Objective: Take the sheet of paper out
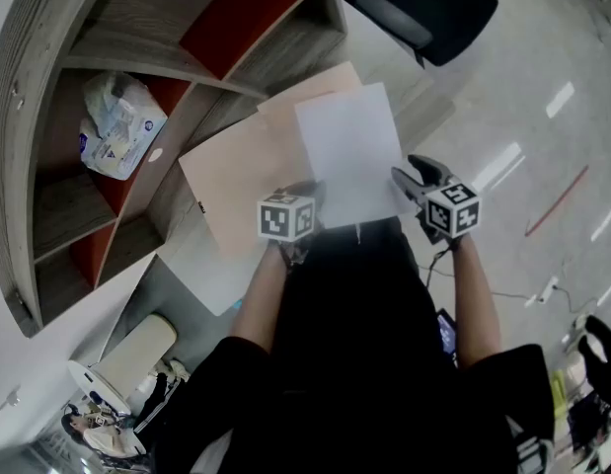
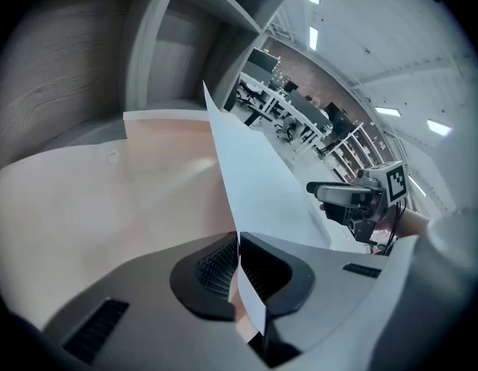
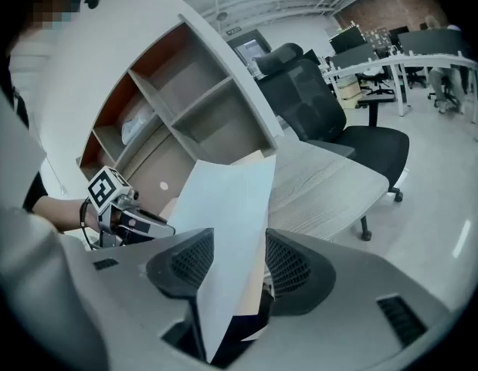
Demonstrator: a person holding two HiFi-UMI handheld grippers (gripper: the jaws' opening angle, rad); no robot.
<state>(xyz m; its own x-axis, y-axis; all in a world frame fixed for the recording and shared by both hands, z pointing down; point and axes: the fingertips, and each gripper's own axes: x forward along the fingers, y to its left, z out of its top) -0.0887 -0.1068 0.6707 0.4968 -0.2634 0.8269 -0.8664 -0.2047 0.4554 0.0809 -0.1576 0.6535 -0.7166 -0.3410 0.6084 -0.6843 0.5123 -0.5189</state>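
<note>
Plainly the left tongs (image 2: pixel 237 263) pinched the sheet of paper (image 1: pixel 349 151); the right tongs (image 3: pixel 239 265) stood spread around it. Drawing it flat off the tan folder (image 1: pixel 236 191) seemed wisest.

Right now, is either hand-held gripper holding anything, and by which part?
The left hand-held gripper pinches the white sheet of paper at its near left corner. The right hand-held gripper stands open around the sheet, not gripping.

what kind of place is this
Likely an open-plan office: rows of desks in the background, a black office chair, and a wooden shelf unit.
</note>
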